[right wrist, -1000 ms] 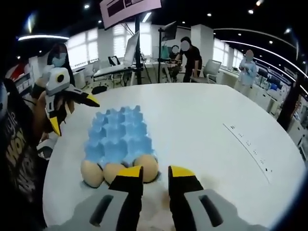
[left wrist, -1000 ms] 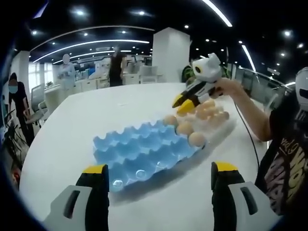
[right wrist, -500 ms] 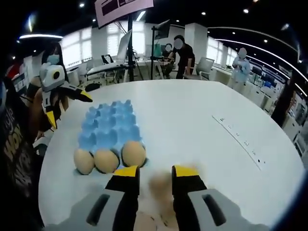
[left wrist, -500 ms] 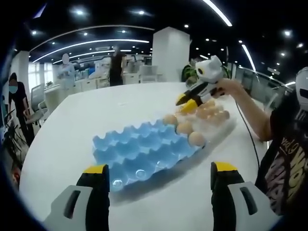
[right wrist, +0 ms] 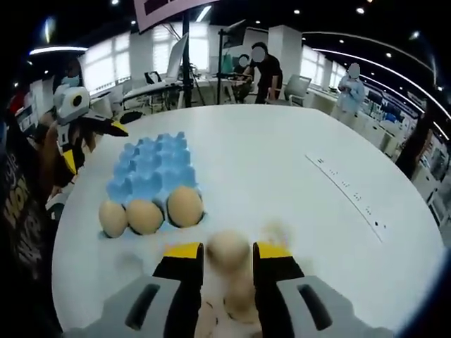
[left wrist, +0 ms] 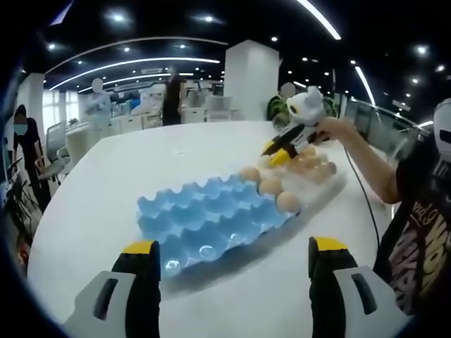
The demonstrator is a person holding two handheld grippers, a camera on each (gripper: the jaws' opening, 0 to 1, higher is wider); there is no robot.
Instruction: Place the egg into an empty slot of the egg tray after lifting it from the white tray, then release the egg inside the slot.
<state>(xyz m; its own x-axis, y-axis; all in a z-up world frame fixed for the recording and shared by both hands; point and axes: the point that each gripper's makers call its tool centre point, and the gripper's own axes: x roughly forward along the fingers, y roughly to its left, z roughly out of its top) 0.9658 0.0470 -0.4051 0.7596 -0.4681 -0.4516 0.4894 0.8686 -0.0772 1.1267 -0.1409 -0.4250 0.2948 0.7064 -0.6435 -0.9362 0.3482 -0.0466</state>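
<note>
My right claw point(right wrist: 227, 252) holds an egg point(right wrist: 227, 248); the blue egg tray point(right wrist: 151, 172) lies ahead, a bit left. My left claw point(left wrist: 234, 255) stays wide.

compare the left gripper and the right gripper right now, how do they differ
The left gripper has its jaws spread wide and empty, back from the blue egg tray. The right gripper has its jaws narrow around an egg, above the white tray's other eggs. Both have yellow tips.
</note>
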